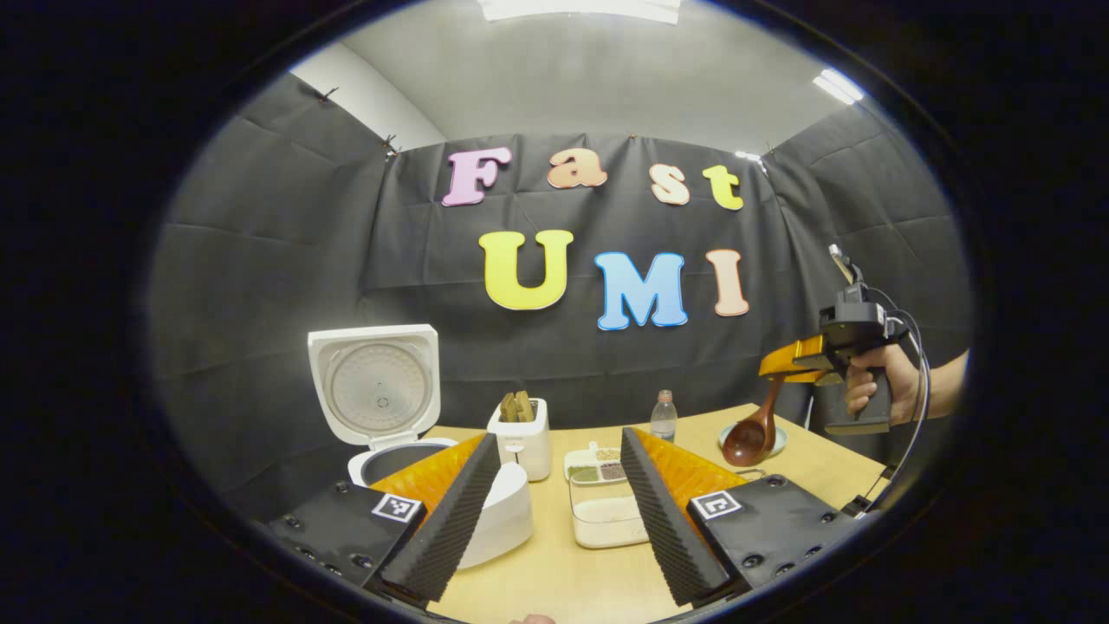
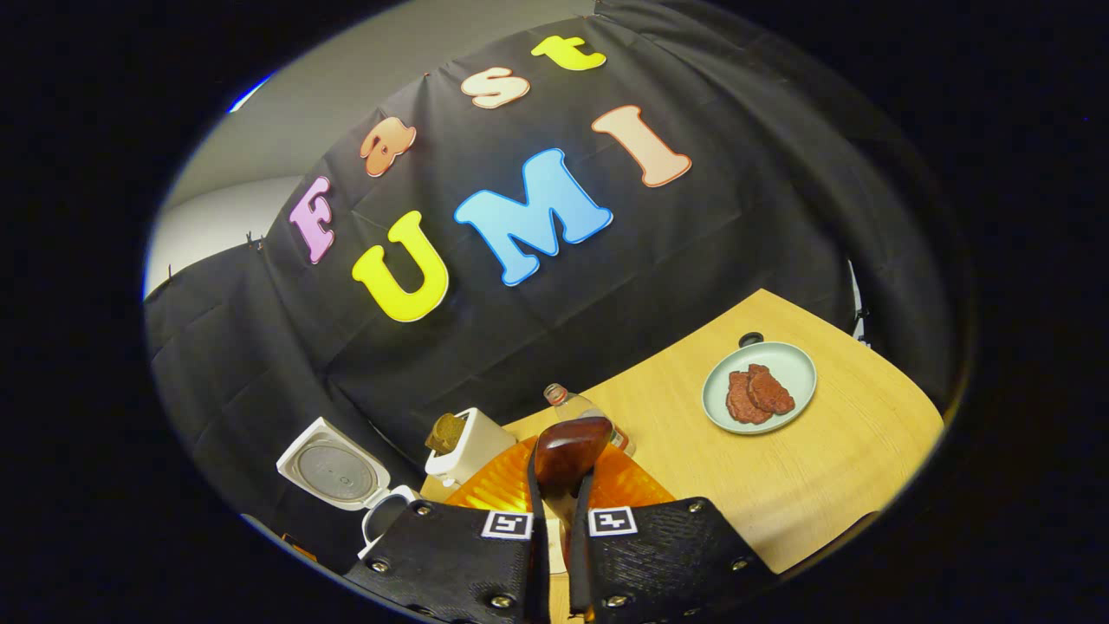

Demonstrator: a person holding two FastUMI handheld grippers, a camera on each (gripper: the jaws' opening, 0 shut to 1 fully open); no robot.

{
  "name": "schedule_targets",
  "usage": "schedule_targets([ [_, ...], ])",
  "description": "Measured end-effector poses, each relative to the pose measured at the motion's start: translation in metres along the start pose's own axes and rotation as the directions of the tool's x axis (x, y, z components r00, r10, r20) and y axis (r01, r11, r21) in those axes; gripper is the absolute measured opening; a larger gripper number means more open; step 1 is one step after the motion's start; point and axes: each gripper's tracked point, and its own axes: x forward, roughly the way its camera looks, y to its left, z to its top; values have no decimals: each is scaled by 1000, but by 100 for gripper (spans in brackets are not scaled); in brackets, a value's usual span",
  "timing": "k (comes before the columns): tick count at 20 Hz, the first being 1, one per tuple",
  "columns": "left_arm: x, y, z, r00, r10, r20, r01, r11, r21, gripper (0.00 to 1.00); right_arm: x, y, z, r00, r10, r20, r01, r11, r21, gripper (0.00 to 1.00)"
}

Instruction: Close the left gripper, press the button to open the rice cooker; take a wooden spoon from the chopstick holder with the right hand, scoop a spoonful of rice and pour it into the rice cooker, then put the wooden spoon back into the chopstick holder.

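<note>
The white rice cooker [image 1: 498, 520] stands at the left with its lid [image 1: 374, 386] raised and the inner pot showing. My left gripper [image 1: 559, 455] hovers open above the table, its fingers framing the white chopstick holder [image 1: 522, 442] and a clear box of rice [image 1: 606, 520]. At the right, a hand holds my right gripper [image 1: 784, 368] in the air, shut on the handle of the wooden spoon [image 1: 752, 433], bowl hanging down. In the right gripper view the spoon [image 2: 570, 451] sticks out between the shut fingers of the right gripper [image 2: 560, 498], above the chopstick holder [image 2: 463, 442] and the open cooker lid [image 2: 329, 472].
A small dish of grains [image 1: 596, 465] sits behind the rice box. A plastic bottle [image 1: 664, 416] stands at the back of the wooden table [image 2: 832, 468]. A pale green plate [image 2: 801, 364] with red meat slices lies at the far right. Black cloth walls surround the table.
</note>
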Motion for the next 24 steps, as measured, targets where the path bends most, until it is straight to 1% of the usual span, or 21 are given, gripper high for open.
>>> schedule_targets([
  [3, -1, 4, -1, 1000, 15, 8, -15, 1000, -5, 97, 7, -14, -6, 999, -50, -13, 50, 998, -37, 9],
  [5, -2, -1, -6, 1000, -4, 7, 4, 1000, -20, 96, 9, -24, -10, 997, -82, -10, 81, 993, -81, 9],
  [9, -5, -4, -12, 1000, -22, -10, 22, 1000, -4, 97, 6, -41, -10, 990, -141, 18, 142, 982, -121, 9],
  [12, -9, -4, -12, 999, -32, -17, 32, 999, 14, 97, 10, -44, -17, 989, -145, 14, 146, 984, -107, 9],
  [14, -12, -1, -16, 999, -25, -27, 26, 1000, 9, 97, 14, -54, -27, 987, -162, 6, 162, 981, -107, 9],
  [16, -15, -2, -17, 999, -16, -36, 16, 1000, 5, 96, 19, -57, -36, 985, -172, -2, 171, 978, -118, 9],
  [17, -17, -2, -20, 999, -11, -41, 11, 1000, 6, 97, 22, -58, -40, 984, -176, -7, 174, 977, -120, 9],
  [19, -22, 0, -22, 999, 3, -51, -3, 1000, 11, 97, 29, -68, -52, 978, -209, -23, 204, 970, -135, 9],
  [23, -30, 5, -23, 998, 33, -61, -33, 999, 7, 98, 41, -78, -75, 971, -231, -58, 221, 966, -136, 9],
  [24, -31, 6, -23, 997, 41, -67, -41, 999, 2, 96, 44, -80, -80, 971, -233, -63, 223, 966, -132, 9],
])
